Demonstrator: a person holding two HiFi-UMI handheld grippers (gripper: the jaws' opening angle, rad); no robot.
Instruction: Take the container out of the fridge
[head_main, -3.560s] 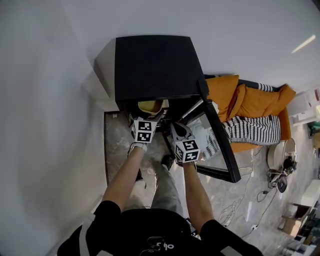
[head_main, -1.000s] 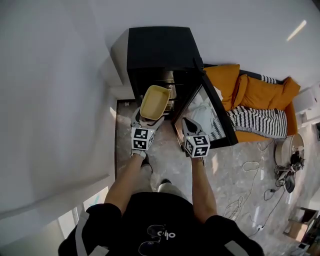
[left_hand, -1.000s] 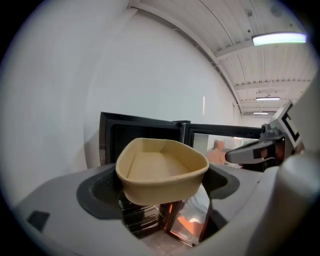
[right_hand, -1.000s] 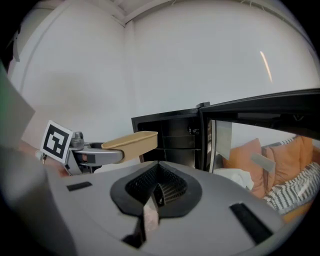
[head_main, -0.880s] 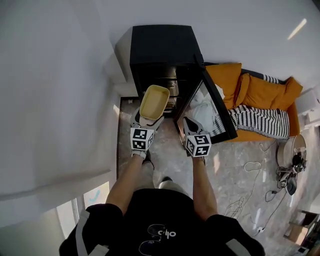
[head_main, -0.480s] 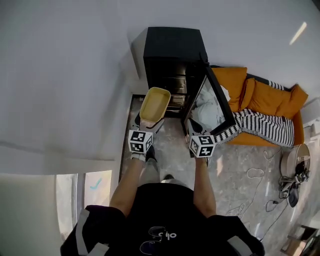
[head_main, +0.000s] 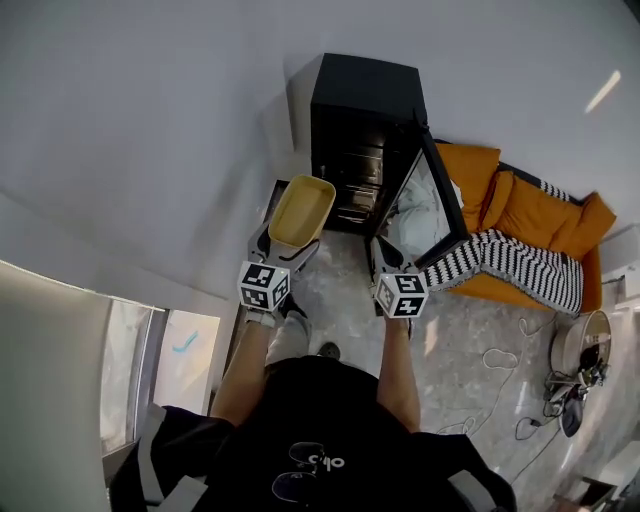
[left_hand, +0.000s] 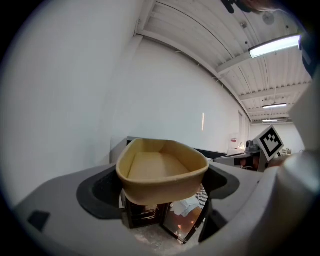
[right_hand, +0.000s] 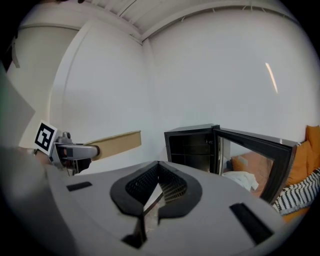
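A tan, empty, open-topped container (head_main: 298, 210) (left_hand: 162, 172) (right_hand: 116, 142) is held in the air in front of the small black fridge (head_main: 366, 125) (right_hand: 192, 147), outside it. My left gripper (head_main: 281, 244) (left_hand: 160, 200) is shut on the container's near end. The fridge door (head_main: 436, 195) (right_hand: 260, 150) stands open to the right. My right gripper (head_main: 385, 262) (right_hand: 158, 172) hovers in front of the door, shut with nothing in it. The fridge shelves look bare from here.
An orange sofa (head_main: 520, 215) with a striped black-and-white throw (head_main: 500, 265) stands right of the fridge. A white cloth (right_hand: 242, 179) lies behind the glass door. White wall runs along the left; cables and small objects (head_main: 565, 385) lie on the marble floor at right.
The left gripper has drawn the container out of the fridge and back from it. The right gripper has let go of the door and pulled back. The person has stepped away from the fridge.
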